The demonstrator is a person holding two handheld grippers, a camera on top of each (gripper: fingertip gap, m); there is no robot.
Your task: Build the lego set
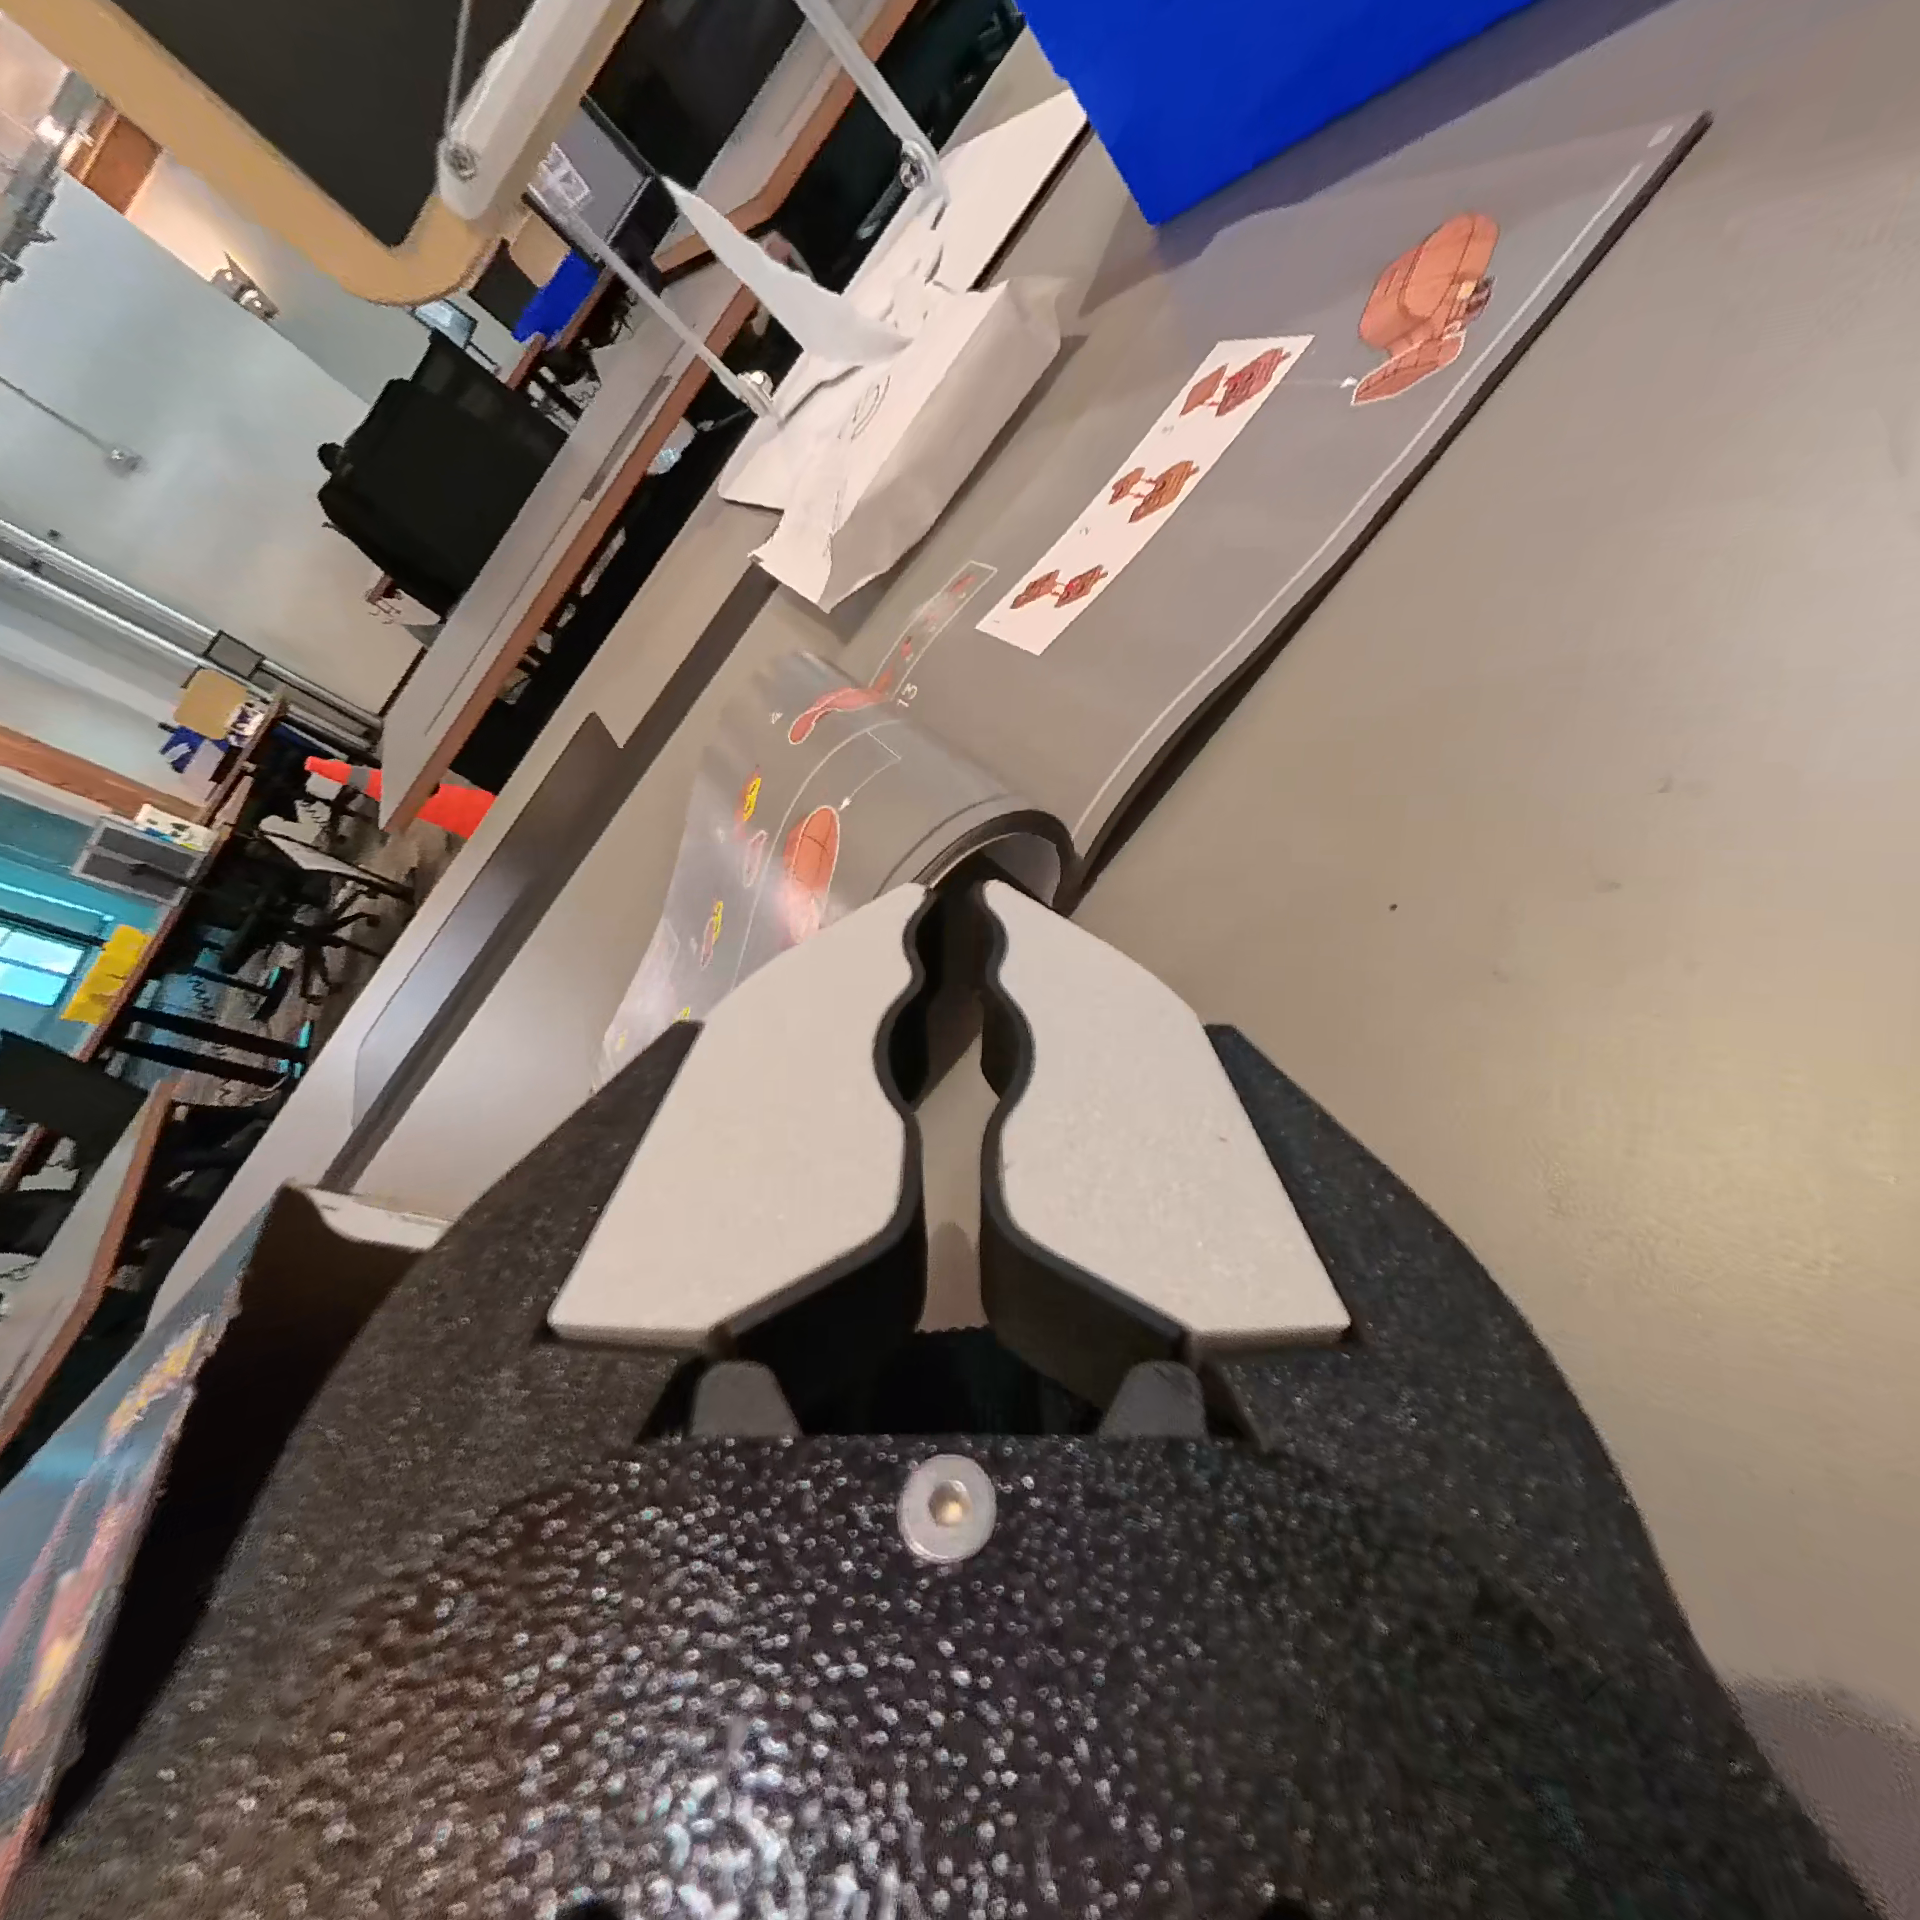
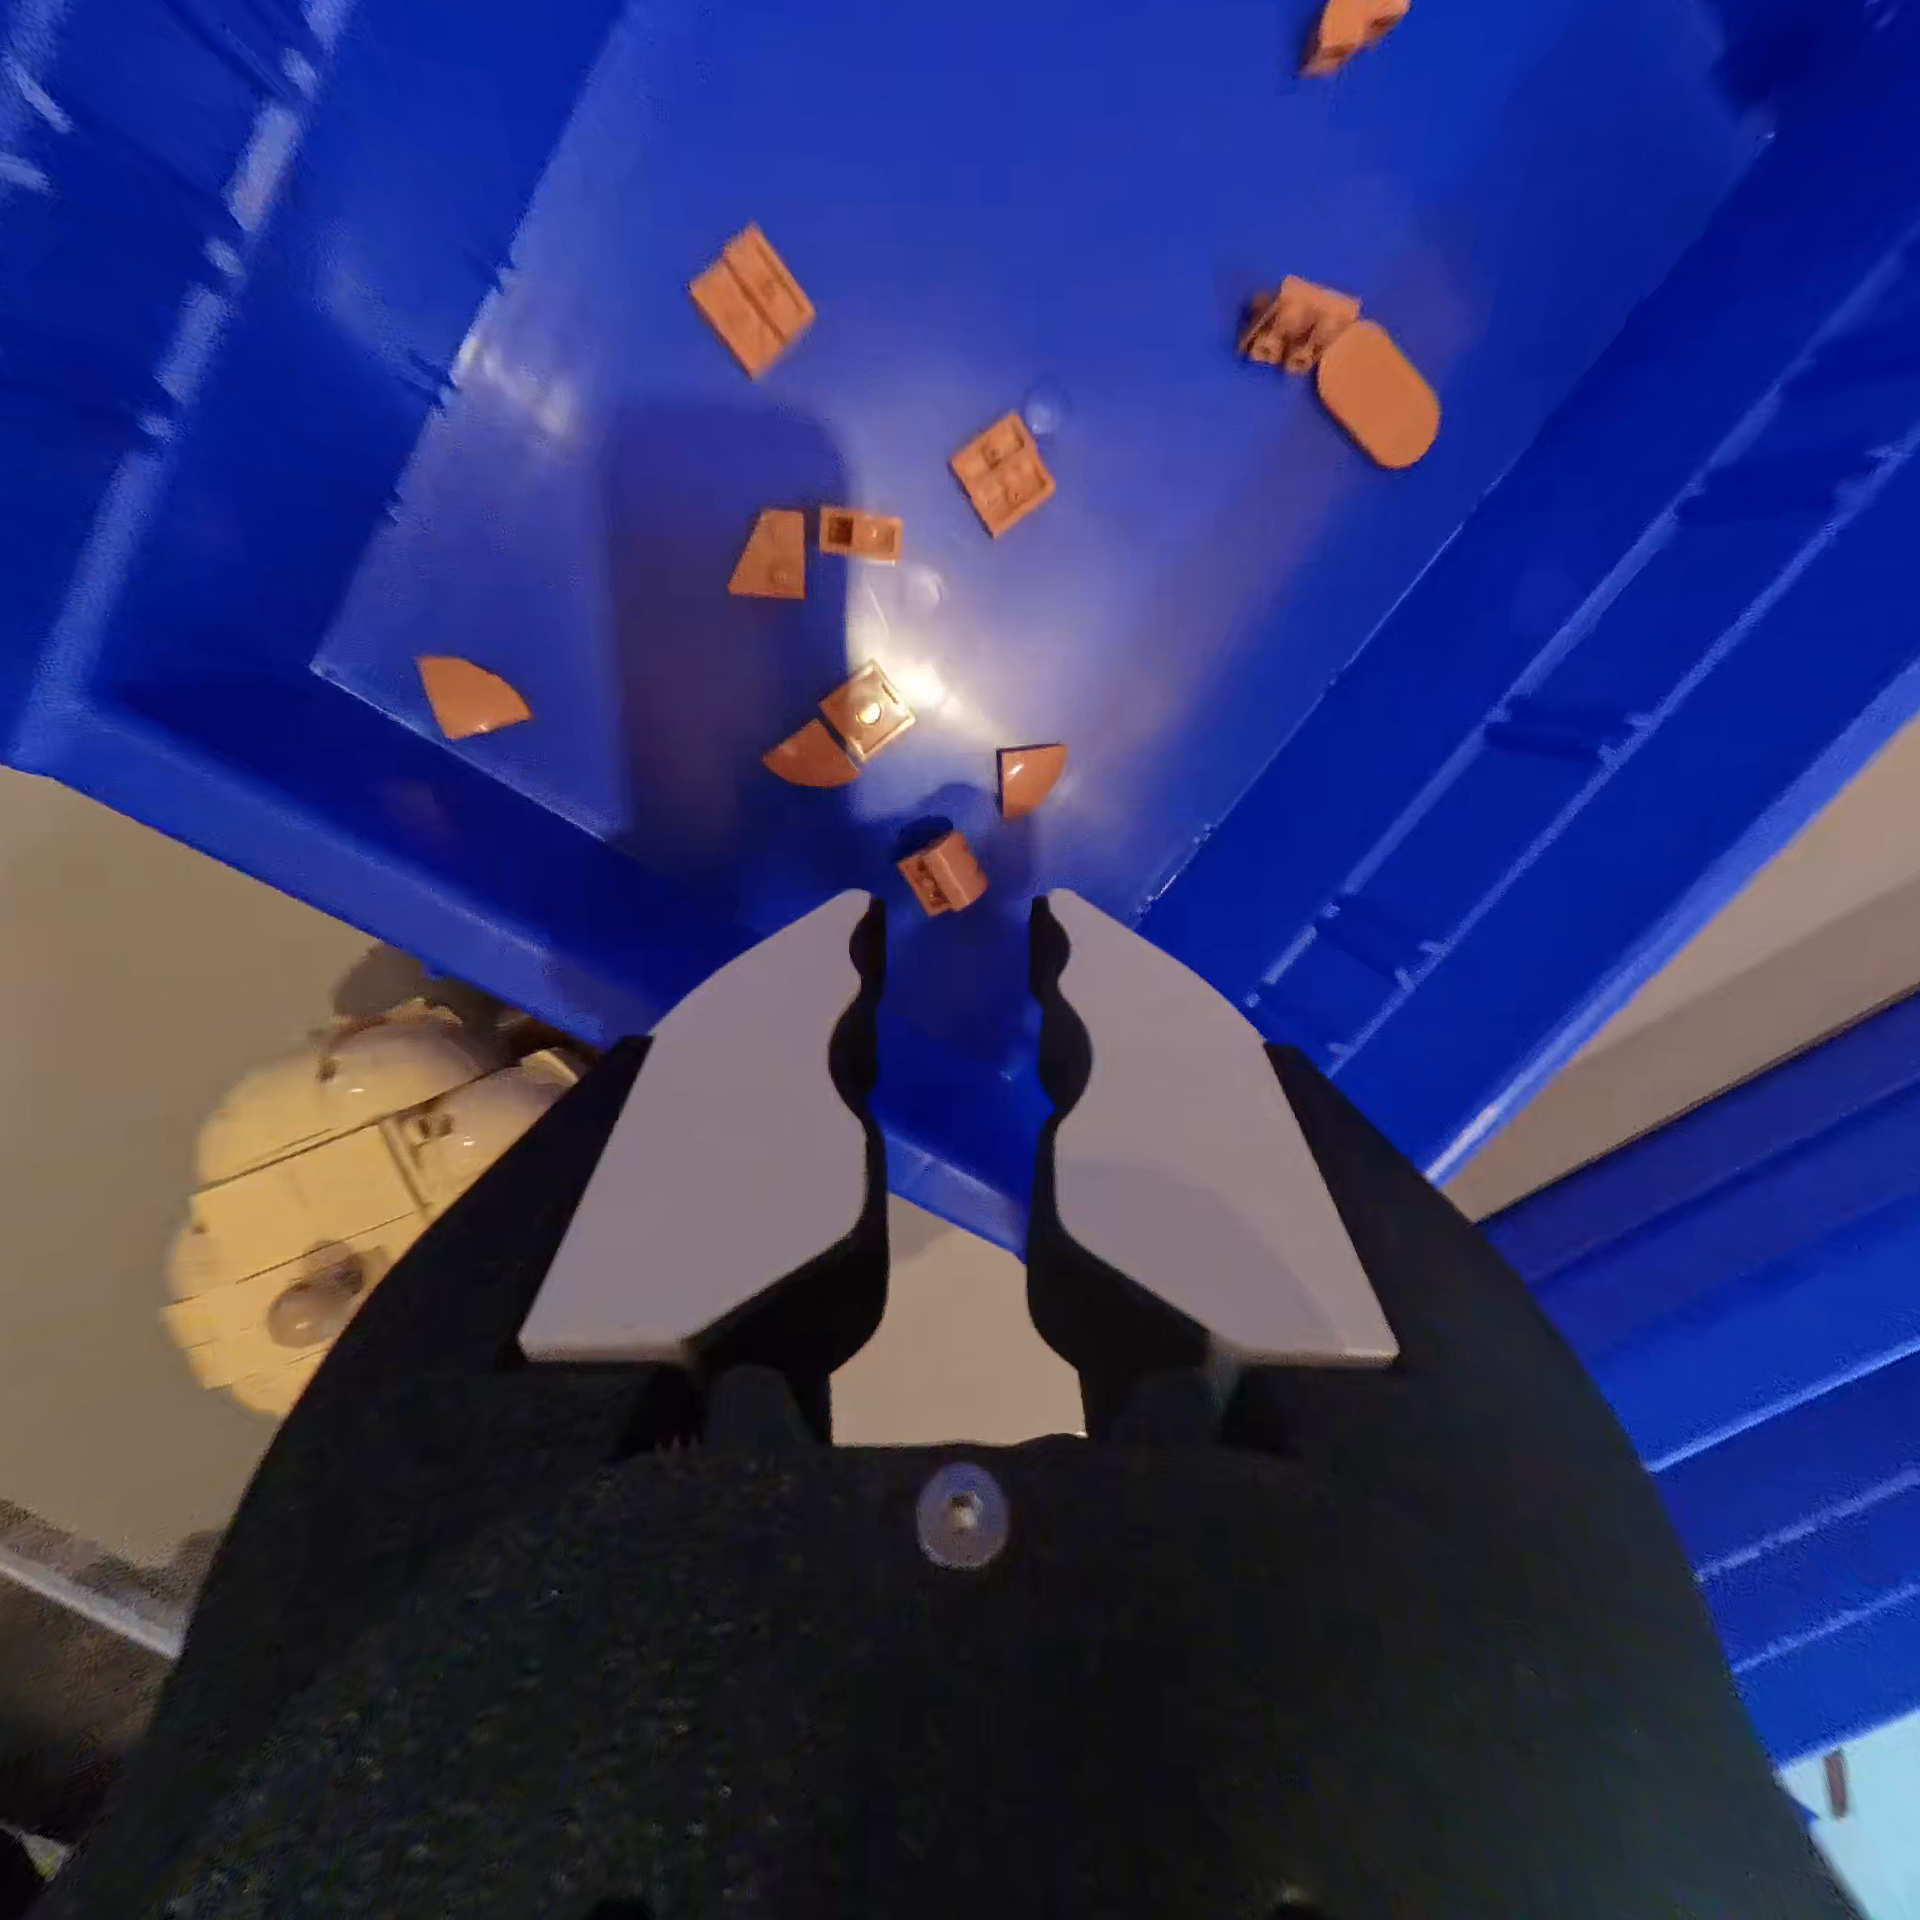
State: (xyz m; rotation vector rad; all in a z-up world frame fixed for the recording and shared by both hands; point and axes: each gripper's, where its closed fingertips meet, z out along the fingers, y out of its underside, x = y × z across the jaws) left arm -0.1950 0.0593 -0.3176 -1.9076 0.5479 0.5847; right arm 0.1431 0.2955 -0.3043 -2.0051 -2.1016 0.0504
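Right wrist view, tan brick (image 2: 940, 875) (seemingly studded), blue bin (image 2: 1455, 727)

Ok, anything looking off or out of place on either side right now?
One thing: the grey instruction booklet has its near page curled up into a roll at the left gripper instead of lying flat. In the blue plastic bin, the small tan brick pieces lie scattered, one just ahead of the open right gripper.

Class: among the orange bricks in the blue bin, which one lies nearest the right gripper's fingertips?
The small studded brick just beyond the open right gripper, untouched; all others lie farther into the bin.
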